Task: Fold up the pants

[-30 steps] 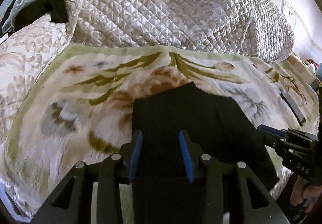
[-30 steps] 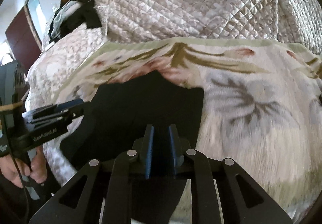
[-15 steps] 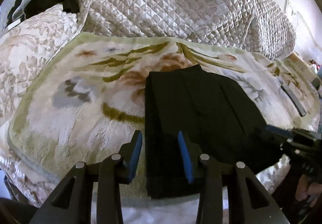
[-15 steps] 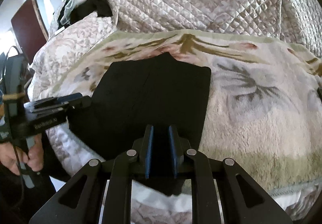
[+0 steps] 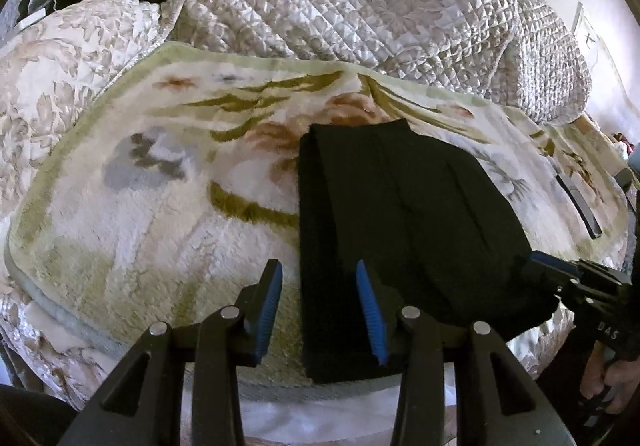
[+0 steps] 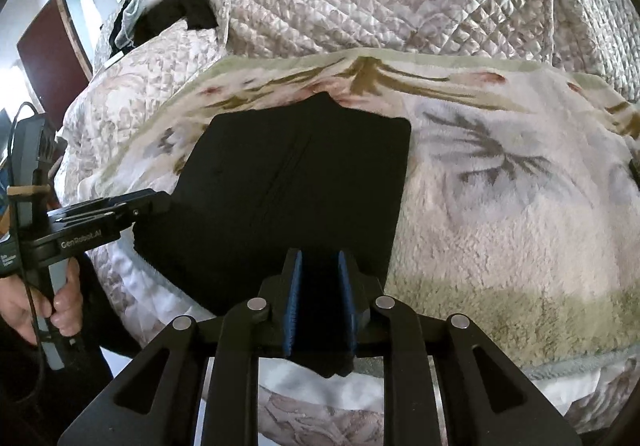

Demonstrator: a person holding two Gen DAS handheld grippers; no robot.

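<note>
Black, soft folded cloth pants (image 5: 404,230) lie flat on the floral fleece blanket (image 5: 152,213), long axis running away from the camera; left tool (image 5: 318,310) is opening, straddling the near-left edge, not pinching.
Right view: right tool (image 6: 319,300) is opening, near hem between its pads; contact unclear. Limp, light — probably grab corners.

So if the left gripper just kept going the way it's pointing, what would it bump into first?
Most likely the black pants on the blanket. The left gripper points down at their near left edge, its fingers opening with nothing gripped. Depth is hard to judge.
</note>
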